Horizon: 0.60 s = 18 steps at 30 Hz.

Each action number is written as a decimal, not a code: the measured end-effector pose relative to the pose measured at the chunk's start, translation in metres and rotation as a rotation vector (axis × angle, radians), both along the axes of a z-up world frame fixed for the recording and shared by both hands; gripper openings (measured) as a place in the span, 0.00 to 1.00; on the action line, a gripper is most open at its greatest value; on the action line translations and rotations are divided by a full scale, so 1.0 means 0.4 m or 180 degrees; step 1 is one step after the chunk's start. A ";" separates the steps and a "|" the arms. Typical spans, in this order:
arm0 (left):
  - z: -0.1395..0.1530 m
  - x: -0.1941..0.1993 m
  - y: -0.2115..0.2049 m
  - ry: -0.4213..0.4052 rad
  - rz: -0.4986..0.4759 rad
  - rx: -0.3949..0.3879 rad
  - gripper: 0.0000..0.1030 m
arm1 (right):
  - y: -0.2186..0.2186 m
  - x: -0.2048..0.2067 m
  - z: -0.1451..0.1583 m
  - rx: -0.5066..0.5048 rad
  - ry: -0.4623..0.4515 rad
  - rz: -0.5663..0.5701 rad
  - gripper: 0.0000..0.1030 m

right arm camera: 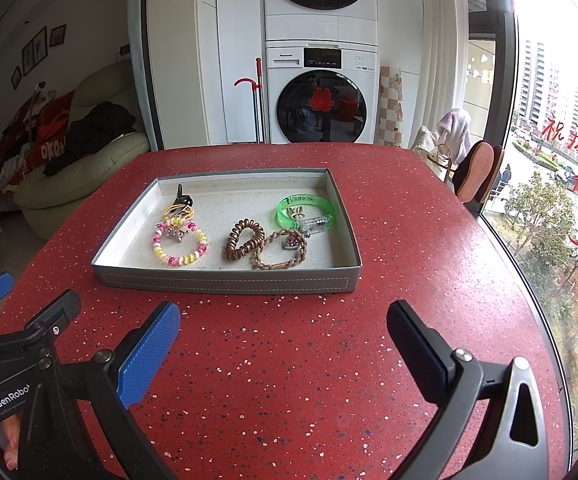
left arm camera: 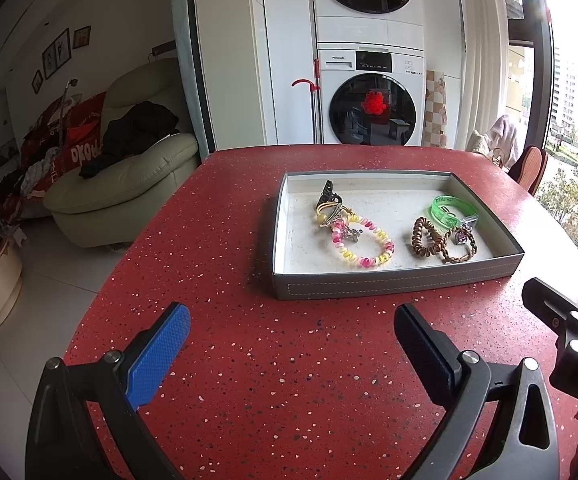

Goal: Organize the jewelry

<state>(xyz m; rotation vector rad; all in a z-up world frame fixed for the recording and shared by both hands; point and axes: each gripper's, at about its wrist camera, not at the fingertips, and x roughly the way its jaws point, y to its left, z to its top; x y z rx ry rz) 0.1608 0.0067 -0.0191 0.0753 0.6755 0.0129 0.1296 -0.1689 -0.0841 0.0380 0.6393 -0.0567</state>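
Both your grippers, left gripper (left arm camera: pixel 291 320) and right gripper (right arm camera: pixel 283 318), hover with jaws spread and empty above the red table's (right arm camera: pixel 273 360) near edge. The jewelry lies tangled in the grey tray (right arm camera: pixel 225 282) mid-table. Lifting the pink-yellow bracelet (right arm camera: pixel 180 245) could drag the yellow clip (right arm camera: pixel 178 211) touching it.

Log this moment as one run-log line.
left gripper: open, empty | right gripper: open, empty | both short of grey tray | jewelry in tray: pink-yellow bracelet, green bangle
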 end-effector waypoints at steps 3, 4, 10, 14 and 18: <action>0.000 -0.001 0.000 0.0001 -0.0007 0.0006 1.00 | 0.005 0.001 0.002 0.0000 -0.0003 0.0004 1.00; 0.001 0.001 -0.002 0.0002 -0.0013 0.0006 1.00 | 0.006 0.001 0.001 0.0001 -0.0002 0.0005 1.00; 0.005 0.001 -0.011 -0.0004 -0.0044 0.0007 1.00 | 0.005 0.001 0.002 0.0000 -0.0003 0.0003 1.00; 0.007 0.001 -0.016 -0.0006 -0.0048 -0.0003 1.00 | 0.006 0.002 0.001 -0.0002 -0.0004 0.0004 1.00; 0.007 0.002 -0.017 -0.0003 -0.0050 -0.0006 1.00 | 0.007 0.002 0.002 0.0001 -0.0002 0.0007 1.00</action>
